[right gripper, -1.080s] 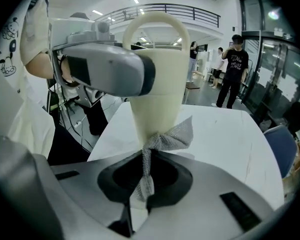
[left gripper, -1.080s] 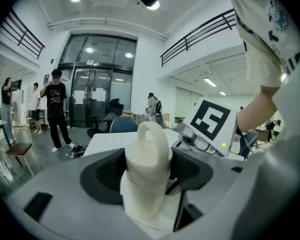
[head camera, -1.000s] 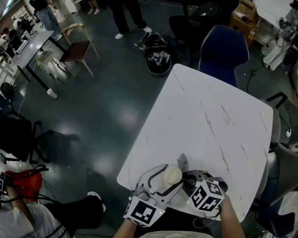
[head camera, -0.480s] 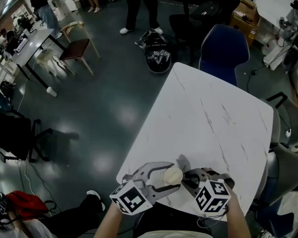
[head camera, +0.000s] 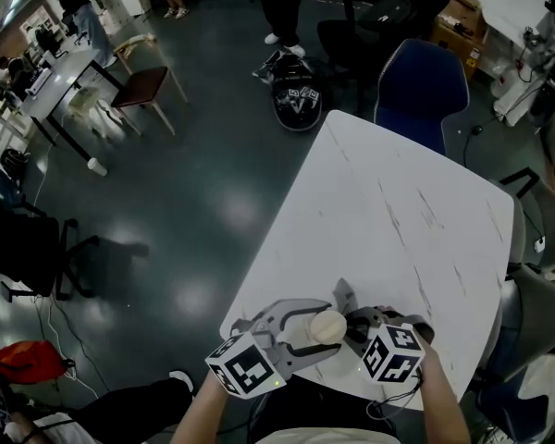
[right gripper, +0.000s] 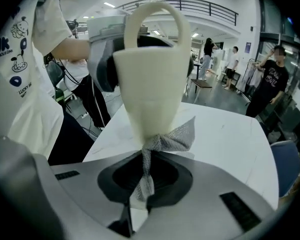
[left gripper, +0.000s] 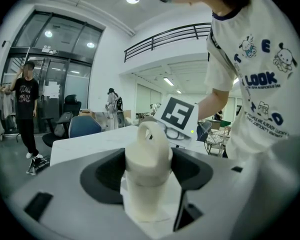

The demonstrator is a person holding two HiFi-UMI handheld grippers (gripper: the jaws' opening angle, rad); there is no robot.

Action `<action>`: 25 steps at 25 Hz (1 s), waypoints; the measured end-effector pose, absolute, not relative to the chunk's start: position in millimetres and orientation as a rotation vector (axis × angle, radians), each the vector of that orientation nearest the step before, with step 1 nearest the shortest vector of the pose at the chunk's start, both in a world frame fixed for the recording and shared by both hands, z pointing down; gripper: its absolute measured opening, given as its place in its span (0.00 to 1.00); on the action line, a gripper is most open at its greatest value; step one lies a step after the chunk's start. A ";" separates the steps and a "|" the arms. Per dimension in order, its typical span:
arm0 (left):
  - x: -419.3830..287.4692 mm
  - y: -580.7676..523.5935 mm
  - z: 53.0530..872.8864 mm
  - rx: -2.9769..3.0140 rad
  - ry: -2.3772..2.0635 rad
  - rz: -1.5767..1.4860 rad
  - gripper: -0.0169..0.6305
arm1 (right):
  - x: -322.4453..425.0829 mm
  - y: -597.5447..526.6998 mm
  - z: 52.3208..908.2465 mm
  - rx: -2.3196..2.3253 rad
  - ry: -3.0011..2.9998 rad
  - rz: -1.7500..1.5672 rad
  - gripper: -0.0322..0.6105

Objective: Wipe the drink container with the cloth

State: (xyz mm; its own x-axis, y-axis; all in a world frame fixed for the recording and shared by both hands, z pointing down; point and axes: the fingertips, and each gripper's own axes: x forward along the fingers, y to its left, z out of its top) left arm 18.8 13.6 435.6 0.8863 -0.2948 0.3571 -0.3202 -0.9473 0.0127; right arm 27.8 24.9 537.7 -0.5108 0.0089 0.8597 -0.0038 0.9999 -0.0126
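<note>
A white marbled table (head camera: 398,220) stands on a dark, glossy hall floor (head camera: 194,202). At its near corner the left gripper (head camera: 305,329) is clamped round the body of the cream drink container (left gripper: 147,176), which stands upright with its loop handle on top. The right gripper (head camera: 353,324) pinches a grey mesh cloth (right gripper: 166,140), whose bunched end presses against the container's lower side.

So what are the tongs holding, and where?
Left tongs grip the drink container just under its lid. Right tongs pinch the grey cloth by its twisted end.
</note>
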 end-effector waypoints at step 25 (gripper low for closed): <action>14.8 16.0 436.6 3.062 -0.150 0.578 0.48 | 25.4 20.7 493.5 0.015 -2.193 -0.036 0.10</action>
State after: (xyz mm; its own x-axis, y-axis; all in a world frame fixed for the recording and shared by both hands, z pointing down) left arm 14.8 16.0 436.6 0.9267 -0.0906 0.3646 -0.0988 -0.9951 0.0038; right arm 25.4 20.7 493.5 -0.5834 -0.0244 0.8118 0.0022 0.9995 0.0317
